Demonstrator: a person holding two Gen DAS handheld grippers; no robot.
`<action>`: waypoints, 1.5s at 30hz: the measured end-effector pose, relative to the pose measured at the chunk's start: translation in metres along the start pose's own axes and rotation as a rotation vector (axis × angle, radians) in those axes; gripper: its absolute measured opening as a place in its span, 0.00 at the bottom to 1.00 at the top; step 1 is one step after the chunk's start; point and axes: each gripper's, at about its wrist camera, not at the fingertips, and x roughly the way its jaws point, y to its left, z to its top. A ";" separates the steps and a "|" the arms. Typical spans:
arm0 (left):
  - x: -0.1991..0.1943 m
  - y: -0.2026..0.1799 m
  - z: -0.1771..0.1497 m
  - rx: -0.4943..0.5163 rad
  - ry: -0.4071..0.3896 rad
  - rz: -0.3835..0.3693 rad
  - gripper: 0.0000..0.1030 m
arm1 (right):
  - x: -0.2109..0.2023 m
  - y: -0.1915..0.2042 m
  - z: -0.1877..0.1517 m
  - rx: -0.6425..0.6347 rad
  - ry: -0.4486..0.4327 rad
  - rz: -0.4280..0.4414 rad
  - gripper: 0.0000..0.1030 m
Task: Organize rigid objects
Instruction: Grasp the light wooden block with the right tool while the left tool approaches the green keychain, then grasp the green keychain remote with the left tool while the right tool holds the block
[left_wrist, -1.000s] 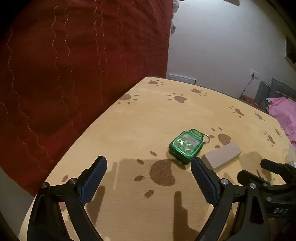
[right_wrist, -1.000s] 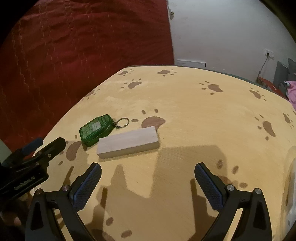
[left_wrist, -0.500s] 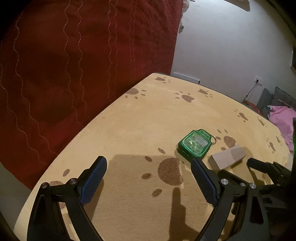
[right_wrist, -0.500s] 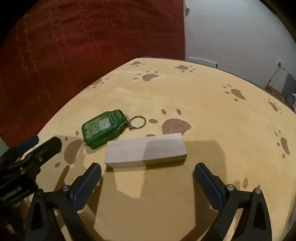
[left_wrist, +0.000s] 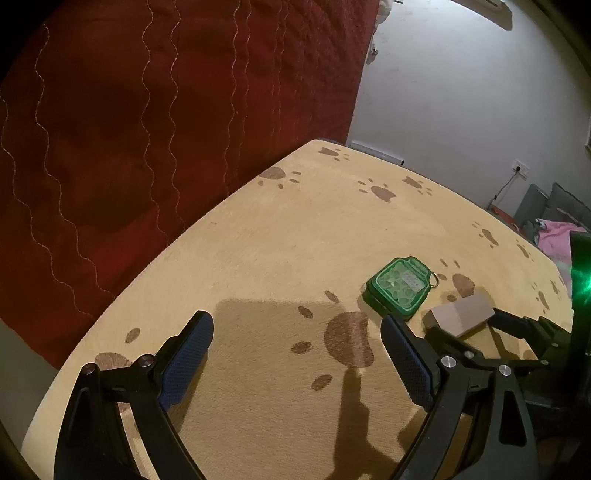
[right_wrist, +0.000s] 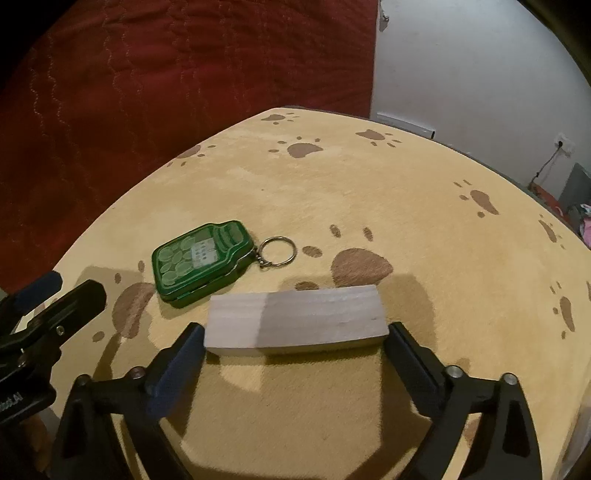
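Wooden block (right_wrist: 295, 319) lies flat on the tan table cover (right_wrist: 424, 206) with brown paw prints, near the front edge of the table. The right gripper (right_wrist: 295, 334) has its two fingers at the two short ends of the block. Its jaws have just been closing, and the block sits between them. The tips look right up against the ends, but I cannot tell if they press on it yet.

Just behind the block, toward the left edge, lies a green tin (right_wrist: 201, 258) shaped like a little jar, with a key ring (right_wrist: 277, 251) on its cap. It has leaf pictures and a small white label, but the words on it are too small to read.

The left gripper (left_wrist: 297, 339) is wide with nothing in it, over bare cover near the left edge. In the right wrist view some white letters show on its black body, ending in "AI". A red quilt (left_wrist: 147, 110) hangs behind the table.
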 end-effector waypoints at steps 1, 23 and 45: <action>0.000 0.000 0.001 0.001 0.001 0.000 0.90 | 0.000 0.000 0.000 -0.002 -0.001 -0.001 0.91; 0.010 -0.024 0.003 0.086 0.060 0.002 0.90 | -0.028 -0.042 -0.029 0.151 -0.023 -0.049 0.91; 0.049 -0.074 0.029 0.126 0.114 -0.010 0.88 | -0.040 -0.058 -0.045 0.209 -0.051 -0.036 0.91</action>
